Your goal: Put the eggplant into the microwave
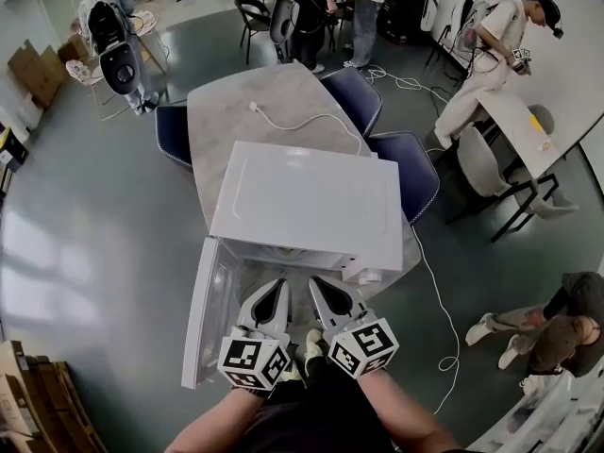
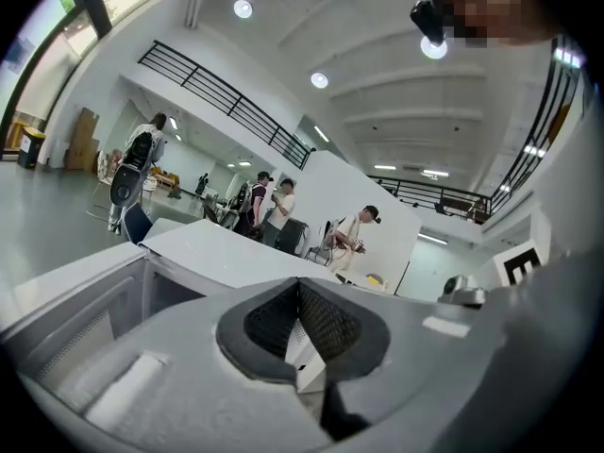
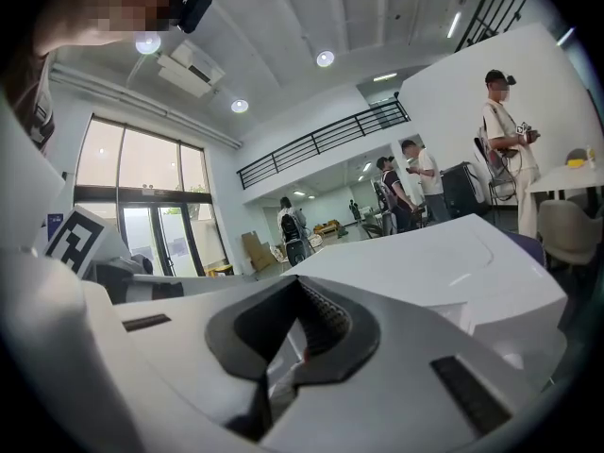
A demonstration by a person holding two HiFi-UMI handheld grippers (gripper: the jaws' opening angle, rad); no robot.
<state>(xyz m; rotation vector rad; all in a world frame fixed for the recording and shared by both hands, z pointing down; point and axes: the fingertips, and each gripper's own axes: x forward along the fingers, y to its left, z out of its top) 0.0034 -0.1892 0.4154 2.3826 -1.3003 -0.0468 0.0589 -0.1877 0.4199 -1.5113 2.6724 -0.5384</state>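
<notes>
Grey table w/ white microwave on near end, door swung open; white power cord lies across bare top behind it.

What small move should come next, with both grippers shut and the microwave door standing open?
Probably swing the left gripper behind the open door and push it shut. Both it and the right gripper are shut and empty before the microwave. No eggplant shows anywhere; the cavity is hidden, so whether it lies inside I cannot tell.
</notes>
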